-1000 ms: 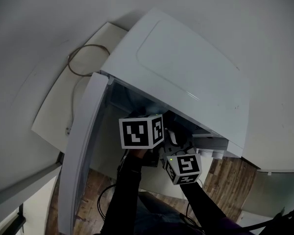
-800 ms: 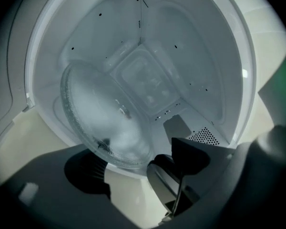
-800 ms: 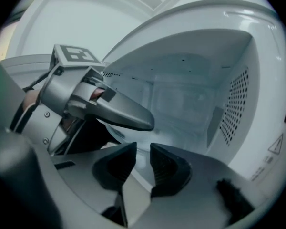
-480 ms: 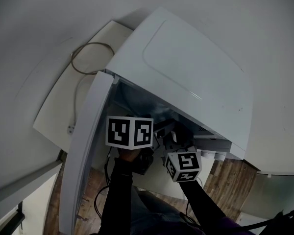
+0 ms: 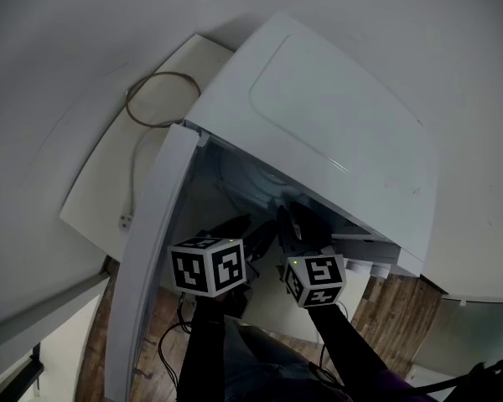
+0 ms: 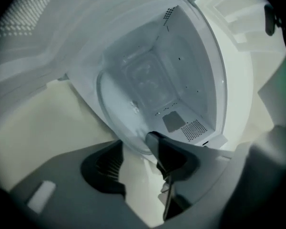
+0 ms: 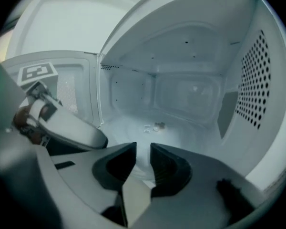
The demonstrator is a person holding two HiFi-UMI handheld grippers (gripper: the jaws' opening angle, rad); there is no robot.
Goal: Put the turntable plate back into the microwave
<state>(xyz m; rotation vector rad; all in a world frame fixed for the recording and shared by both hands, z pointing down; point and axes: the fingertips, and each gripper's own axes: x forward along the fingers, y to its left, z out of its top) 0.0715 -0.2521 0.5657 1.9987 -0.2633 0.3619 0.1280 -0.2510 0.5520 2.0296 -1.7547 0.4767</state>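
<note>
Microwave [image 5: 335, 132] w/ door [image 5: 147, 249] swung open, both grippers at the cavity mouth. Turntable plate [image 7: 128, 128] lies inside on the cavity floor, near rim toward the opening. Right gripper [image 7: 143, 163]: jaws clamped on that rim. Left gripper [image 6: 133, 154]: jaws closing, plate rim betw. them, pads not yet pressing.

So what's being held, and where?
The right tool pinches the turntable plate by its near rim. The left tool's jaws are closing, empty.

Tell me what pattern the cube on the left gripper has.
The cube bears black square markers on white faces; the head view shows it best.
</note>
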